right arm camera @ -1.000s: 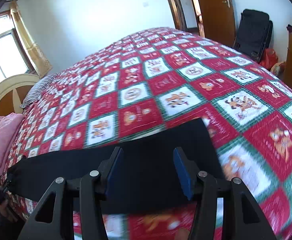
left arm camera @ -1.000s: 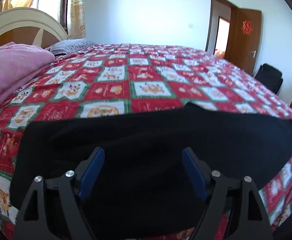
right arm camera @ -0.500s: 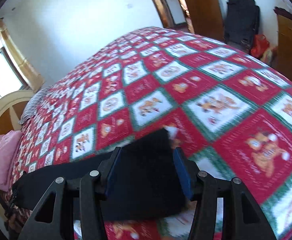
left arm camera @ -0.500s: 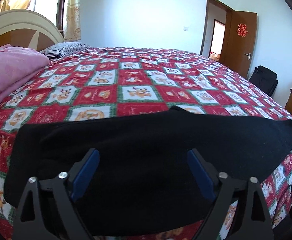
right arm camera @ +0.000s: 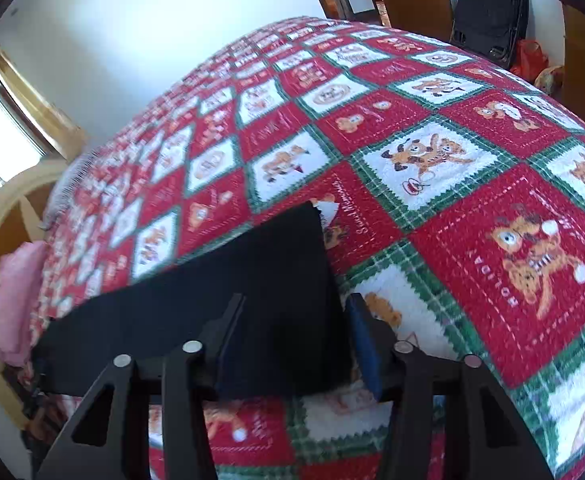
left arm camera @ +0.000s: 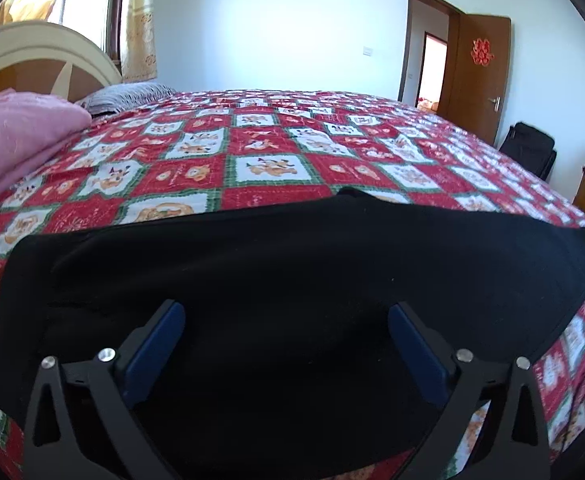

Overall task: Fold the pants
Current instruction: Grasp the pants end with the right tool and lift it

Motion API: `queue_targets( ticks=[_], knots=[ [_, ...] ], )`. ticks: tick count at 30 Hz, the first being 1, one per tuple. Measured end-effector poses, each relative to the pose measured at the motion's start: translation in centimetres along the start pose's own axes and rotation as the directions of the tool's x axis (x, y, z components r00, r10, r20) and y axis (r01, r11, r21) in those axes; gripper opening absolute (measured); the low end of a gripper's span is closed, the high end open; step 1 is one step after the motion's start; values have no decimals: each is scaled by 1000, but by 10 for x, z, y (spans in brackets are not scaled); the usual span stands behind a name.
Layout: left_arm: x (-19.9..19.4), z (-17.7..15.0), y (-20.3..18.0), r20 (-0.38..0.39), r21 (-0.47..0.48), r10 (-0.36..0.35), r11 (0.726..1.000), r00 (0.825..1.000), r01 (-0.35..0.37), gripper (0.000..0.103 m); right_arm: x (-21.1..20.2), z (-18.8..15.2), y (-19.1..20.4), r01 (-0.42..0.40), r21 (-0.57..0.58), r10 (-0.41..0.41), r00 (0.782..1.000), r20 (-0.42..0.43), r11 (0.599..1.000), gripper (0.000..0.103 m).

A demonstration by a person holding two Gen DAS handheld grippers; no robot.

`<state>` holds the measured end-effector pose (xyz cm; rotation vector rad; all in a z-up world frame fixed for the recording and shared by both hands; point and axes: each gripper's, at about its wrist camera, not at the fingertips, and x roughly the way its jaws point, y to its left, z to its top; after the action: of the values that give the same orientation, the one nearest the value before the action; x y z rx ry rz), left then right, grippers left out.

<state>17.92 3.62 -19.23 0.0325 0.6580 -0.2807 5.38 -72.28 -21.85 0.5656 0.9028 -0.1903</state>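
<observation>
Black pants (left arm camera: 292, 264) lie flat along the near edge of the bed, stretched left to right. My left gripper (left arm camera: 286, 320) is open, its blue pads wide apart over the waist end of the pants. My right gripper (right arm camera: 298, 316) is open over the leg end of the pants (right arm camera: 252, 276), whose cuff edge runs between the jaws; the right pad (right arm camera: 362, 336) sits just off the fabric on the quilt. Whether either gripper touches the cloth I cannot tell.
The bed has a red, white and green patchwork quilt (left arm camera: 276, 152). A pink blanket (left arm camera: 16, 136) and a striped pillow (left arm camera: 128, 96) lie by the headboard. A black suitcase (right arm camera: 488, 8) and a wooden door (left arm camera: 476, 72) are beyond the bed.
The left gripper's jaws have opened wider and it has drawn back slightly. The right gripper has shifted right along the pants to the cuff end.
</observation>
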Motion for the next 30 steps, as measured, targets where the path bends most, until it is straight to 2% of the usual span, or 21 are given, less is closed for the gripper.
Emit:
queue_targets(
  ticks=[1, 3, 5, 9, 14, 22, 27, 30],
  knots=[
    [1, 0, -1, 0, 7, 6, 1000, 1000, -6, 103, 5, 1, -2, 17, -6, -17, 1000, -5, 1000, 36],
    [0, 0, 1, 4, 0, 0, 1000, 1000, 0, 103, 11, 3, -10, 13, 25, -13, 1000, -6, 1000, 27],
    [-1, 0, 4, 8, -11, -17, 1000, 1000, 17, 103, 4, 3, -13, -31, 42, 31, 999, 11, 999, 26],
    [0, -1, 4, 11, -11, -19, 1000, 1000, 19, 103, -8, 0, -10, -81, 48, 80, 996, 25, 996, 14],
    [-2, 0, 5, 10, -25, -30, 999, 1000, 30, 103, -25, -2, 9, -69, 21, 66, 993, 99, 997, 12],
    [-16, 2, 10, 33, -104, -57, 993, 998, 60, 103, -65, -2, 100, -91, -154, 121, 972, 202, 984, 12],
    [-30, 6, 0, 64, -70, -70, 995, 995, 74, 103, -69, -4, 162, -127, -251, 184, 958, 218, 960, 12],
    [-39, 13, -6, 81, -53, -105, 993, 991, 109, 103, -62, -10, 197, -144, -308, 213, 956, 202, 940, 12]
  ],
)
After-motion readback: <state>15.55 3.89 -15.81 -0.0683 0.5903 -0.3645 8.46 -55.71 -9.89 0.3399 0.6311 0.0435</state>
